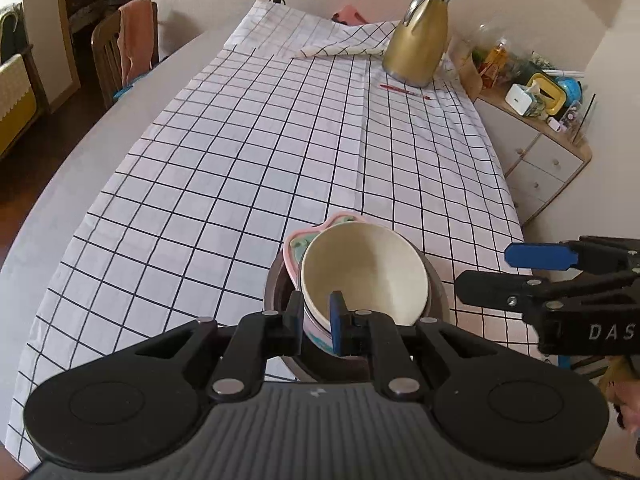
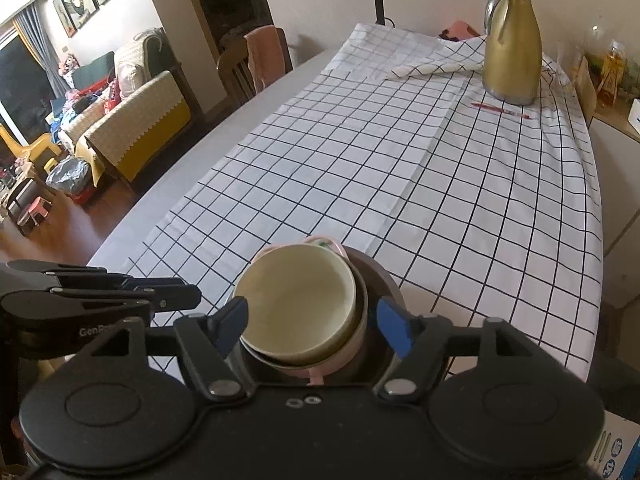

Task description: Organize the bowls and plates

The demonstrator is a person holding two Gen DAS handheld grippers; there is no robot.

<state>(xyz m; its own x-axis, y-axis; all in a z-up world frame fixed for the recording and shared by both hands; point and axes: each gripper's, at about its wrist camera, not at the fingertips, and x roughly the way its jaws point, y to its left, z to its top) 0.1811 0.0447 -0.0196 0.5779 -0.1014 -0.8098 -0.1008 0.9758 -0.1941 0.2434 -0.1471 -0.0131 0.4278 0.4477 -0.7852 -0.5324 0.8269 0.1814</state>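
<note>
The cream bowl [image 1: 362, 272] sits on top of a stack: beneath it a pink dish [image 1: 298, 246] with a green inside, and beneath that a dark brown plate [image 1: 434, 280]. All 3 rest on the checked tablecloth [image 1: 240, 160], at the near end, well apart from the gold jug [image 1: 418, 36], which stands at the far end with a red pen [image 1: 404, 92] just in front of it.

The left gripper [image 1: 318, 320] is nearly closed, with 1 blue pad inside the cream bowl and the black finger outside, so the near wall of the cream bowl, and perhaps the pink dish's wall too, lies between them; whether the pads press or merely bracket it I cannot tell. The right gripper [image 2: 314, 328] stands wide open, its 2 blue pads on either side of the cream bowl and clear of it.

The risks, as I judge them:
1. The cream bowl looks tilted on the pink dish, so a pull by 1 wall could tip it or drag the pink dish along
2. A pinch on a thin rim is a weak hold, and the bowl may swing or slip out
3. The right gripper's open pads sit close to the stack, and a sideways move could knock it across the brown plate
</note>
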